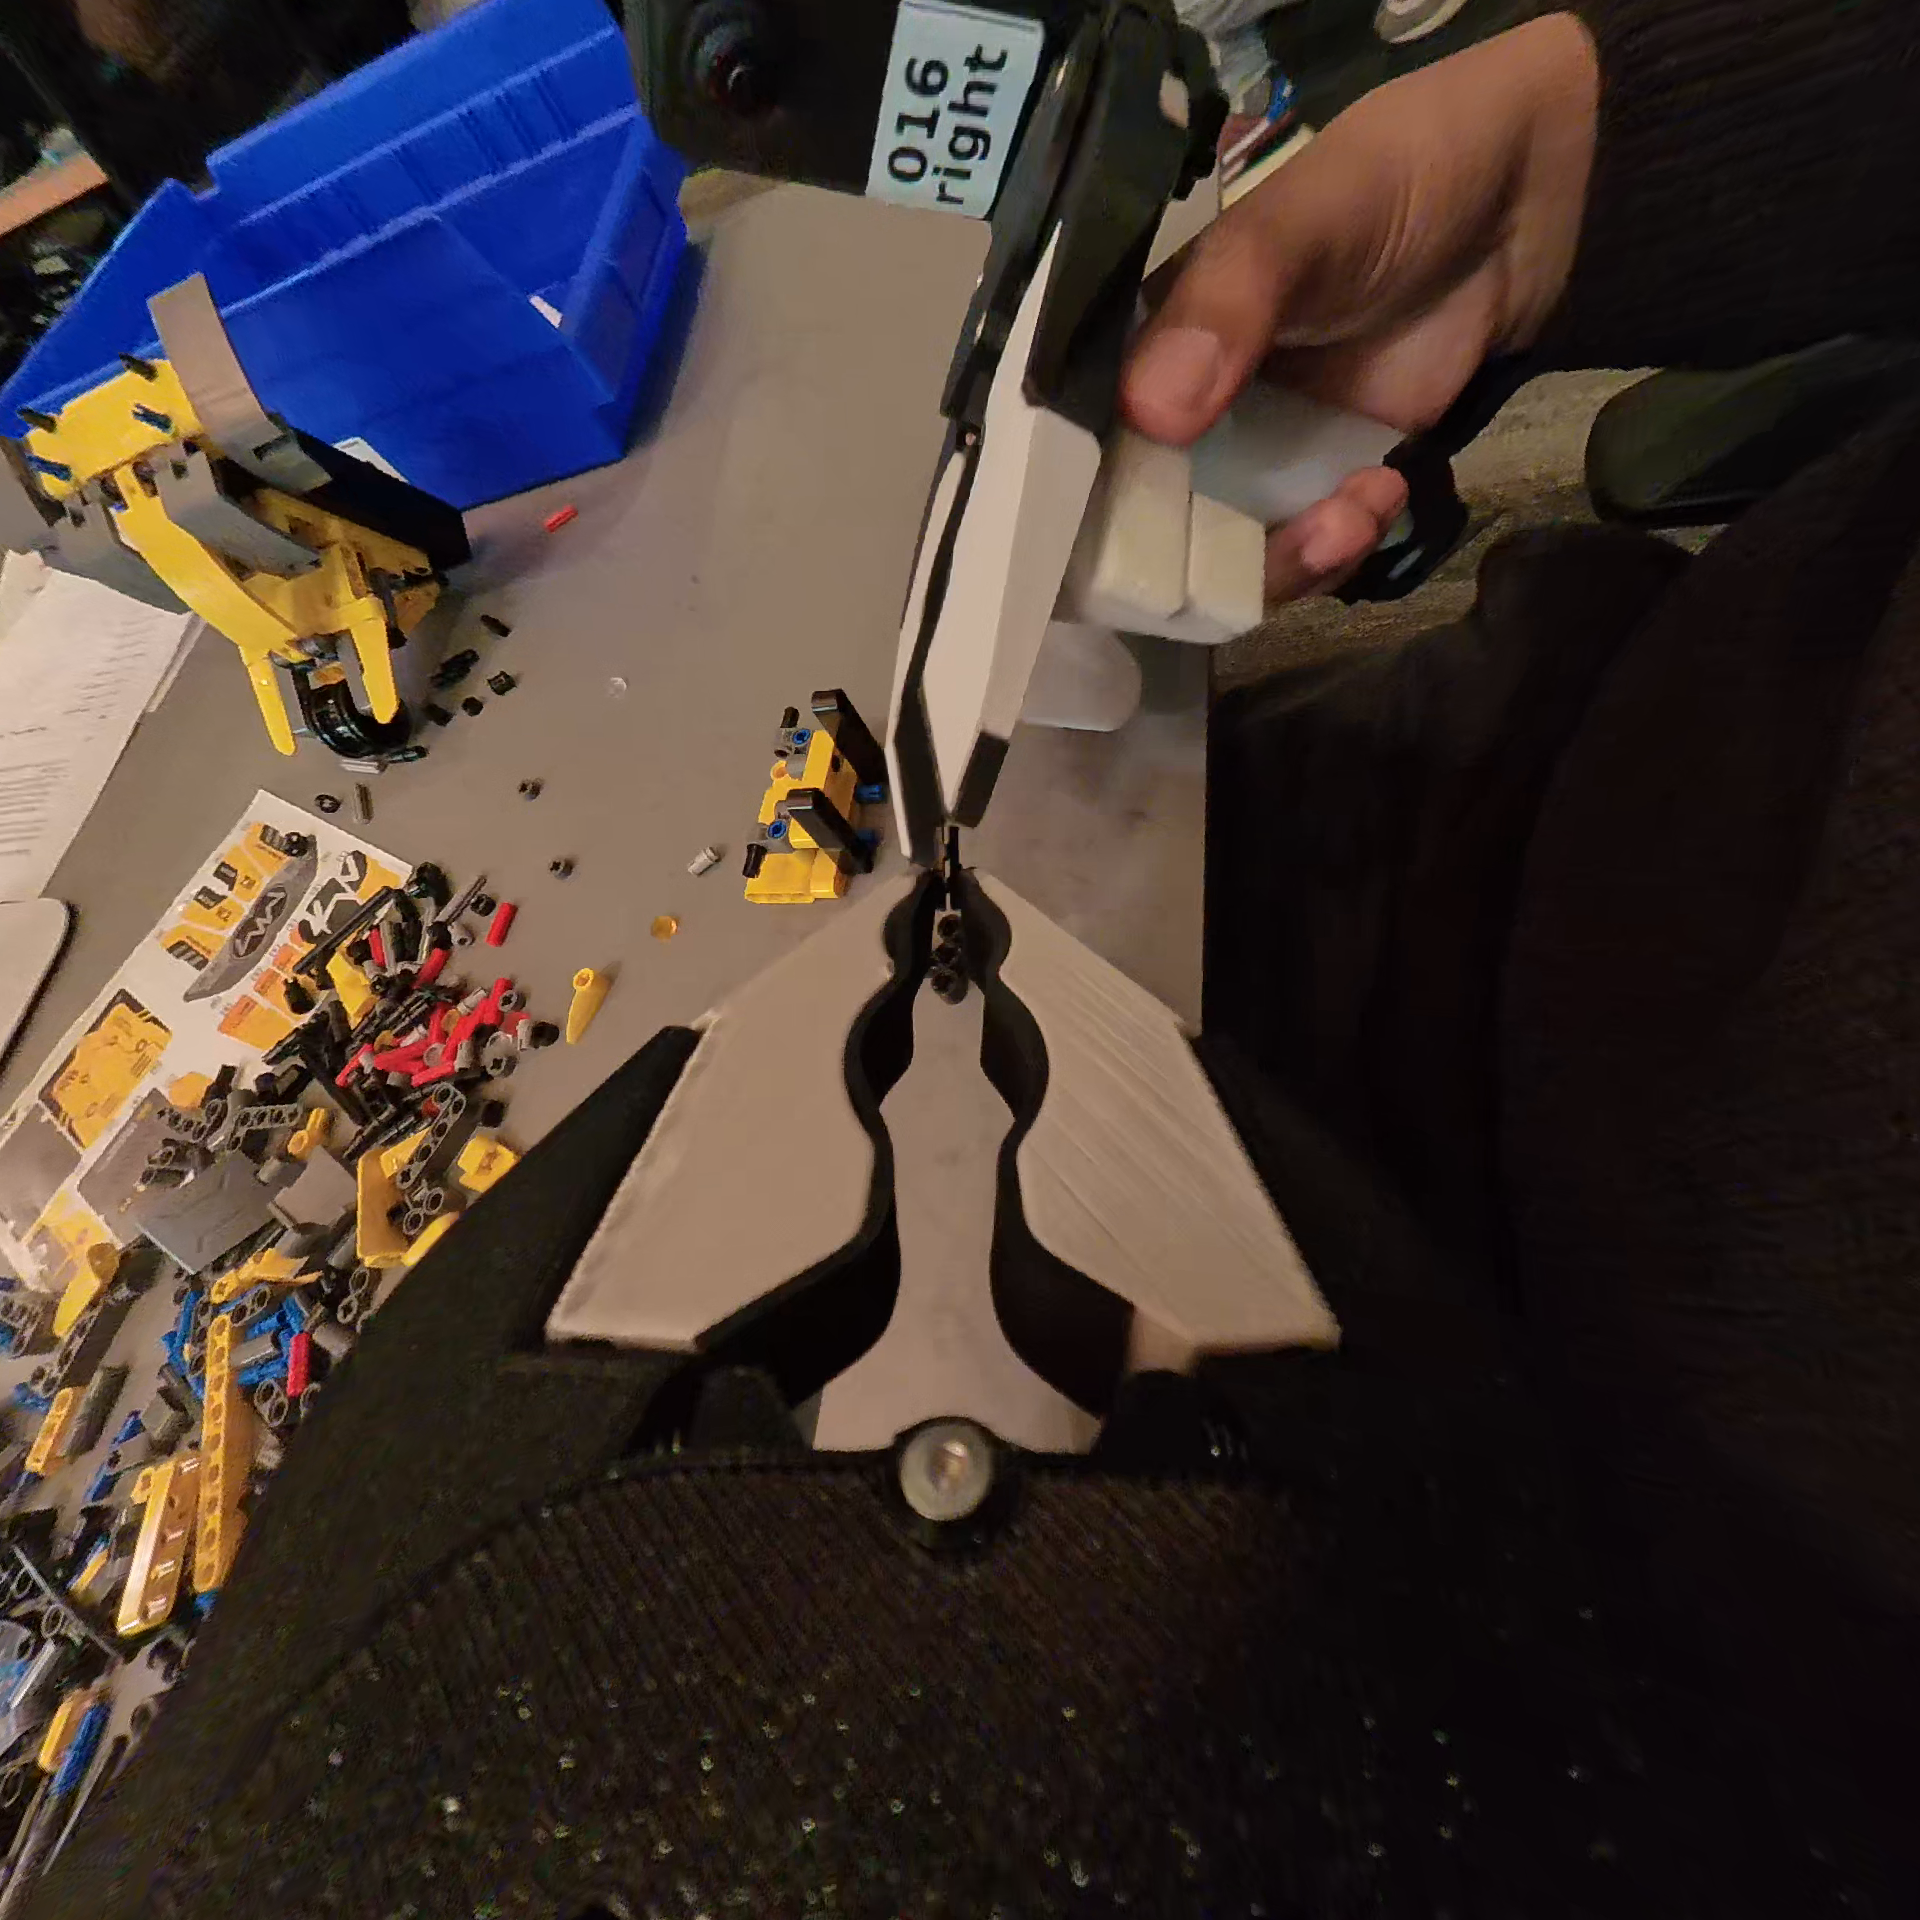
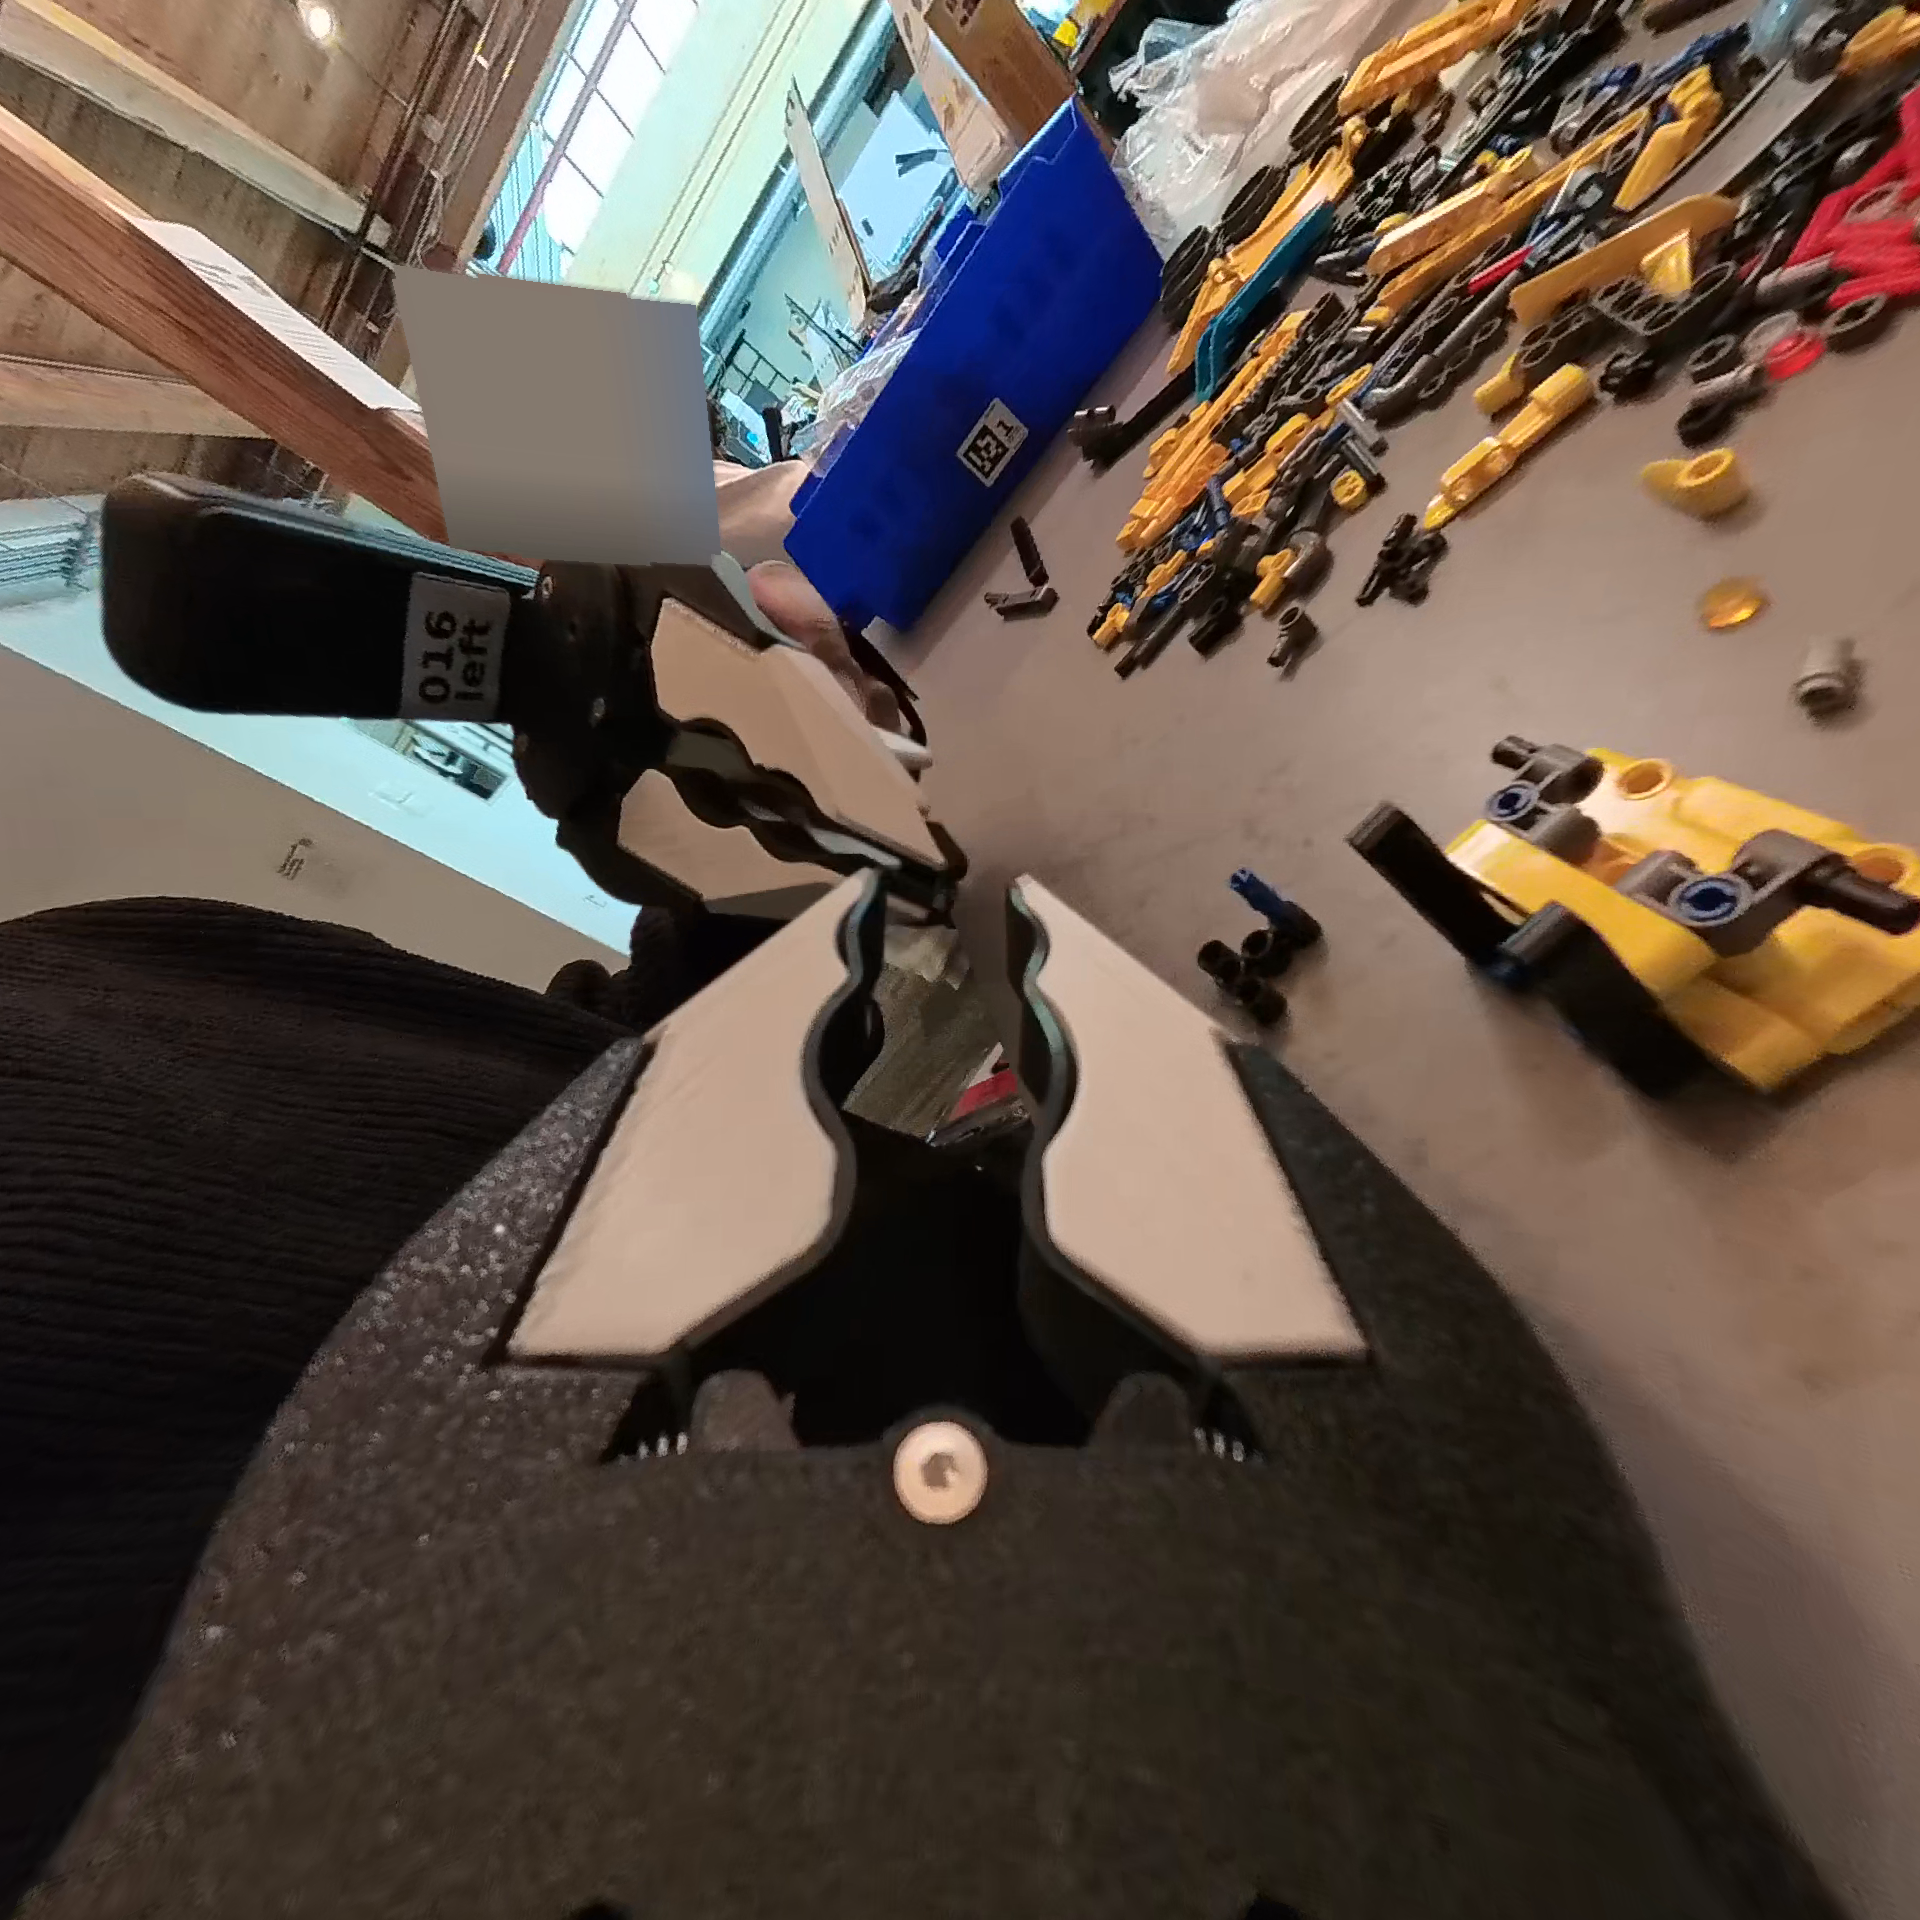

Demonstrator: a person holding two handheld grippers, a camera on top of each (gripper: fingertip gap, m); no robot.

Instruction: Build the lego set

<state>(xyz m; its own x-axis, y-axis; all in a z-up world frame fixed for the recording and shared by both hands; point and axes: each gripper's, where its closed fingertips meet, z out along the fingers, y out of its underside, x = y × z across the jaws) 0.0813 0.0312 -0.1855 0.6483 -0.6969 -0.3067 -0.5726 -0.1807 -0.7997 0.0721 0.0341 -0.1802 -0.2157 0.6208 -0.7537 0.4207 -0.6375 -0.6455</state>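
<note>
My left gripper (image 1: 948,883) is shut on a small black holed connector (image 1: 948,961); a thin black tip sticks out past the fingertips. It also shows in the right wrist view (image 2: 935,862), coming in from the left. My right gripper (image 2: 943,883) is open, with its fingers on either side of the left gripper's tip. In the left wrist view the right gripper (image 1: 940,831) comes down from above, held by a hand (image 1: 1351,260). Both meet just past the grey table's (image 1: 727,468) near edge. A small yellow and black assembly (image 1: 810,821) (image 2: 1704,935) lies beside them.
A blue bin (image 1: 436,260) (image 2: 987,364) stands at the back. A larger yellow model (image 1: 229,540) sits before it. A pile of loose yellow, black, red and blue parts (image 1: 312,1143) (image 2: 1455,312) lies on a sticker sheet (image 1: 239,935). A small black piece (image 2: 1257,956) lies near the right fingers. Less than 4 cm separates the two grippers' tips.
</note>
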